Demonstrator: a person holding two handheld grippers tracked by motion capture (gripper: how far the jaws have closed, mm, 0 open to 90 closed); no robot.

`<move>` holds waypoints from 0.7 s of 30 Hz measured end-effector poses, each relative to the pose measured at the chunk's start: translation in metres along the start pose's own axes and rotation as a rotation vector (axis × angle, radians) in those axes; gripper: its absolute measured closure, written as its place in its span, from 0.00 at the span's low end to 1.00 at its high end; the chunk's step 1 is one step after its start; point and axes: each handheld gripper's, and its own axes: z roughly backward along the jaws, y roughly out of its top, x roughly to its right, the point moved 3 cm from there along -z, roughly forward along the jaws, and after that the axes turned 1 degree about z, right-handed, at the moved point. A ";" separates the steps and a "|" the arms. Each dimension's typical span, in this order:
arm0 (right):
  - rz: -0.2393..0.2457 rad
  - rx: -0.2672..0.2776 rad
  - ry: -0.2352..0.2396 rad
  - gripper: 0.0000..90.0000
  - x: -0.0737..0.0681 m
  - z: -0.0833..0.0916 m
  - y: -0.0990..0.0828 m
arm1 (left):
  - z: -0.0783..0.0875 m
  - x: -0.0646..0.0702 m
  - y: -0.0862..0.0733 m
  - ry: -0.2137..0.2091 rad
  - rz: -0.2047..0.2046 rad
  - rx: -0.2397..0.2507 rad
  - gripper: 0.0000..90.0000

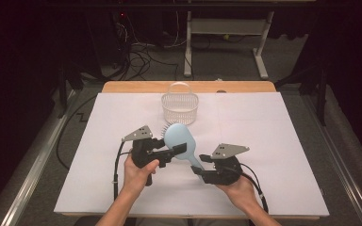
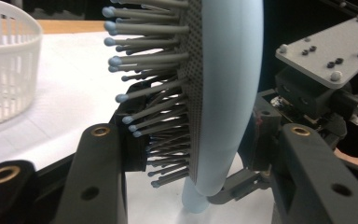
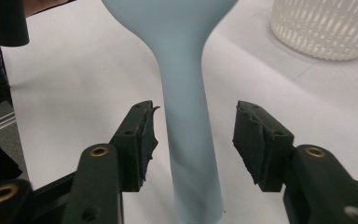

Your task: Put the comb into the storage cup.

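A light-blue hairbrush (image 1: 179,136) with grey bristles is held just above the white table sheet (image 1: 273,141), head toward the basket, handle toward me. My left gripper (image 1: 175,153) is shut on the brush head; in the left gripper view one jaw presses into the bristles (image 2: 158,121) and the other sits against the smooth back (image 2: 223,93). My right gripper (image 1: 199,165) is open around the handle (image 3: 186,116), with a gap between each pad and the handle. The right gripper's grey plate (image 2: 326,51) shows behind the brush in the left gripper view.
A white slotted basket (image 1: 180,108) with a hoop handle stands at the far middle of the sheet, just beyond the brush head. A wooden table edge (image 1: 245,86) runs along the far side. Cables and a desk frame lie on the floor beyond.
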 end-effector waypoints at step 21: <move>-0.026 0.076 -0.104 0.40 0.029 0.035 -0.019 | 0.008 -0.003 0.005 0.023 -0.002 0.014 0.59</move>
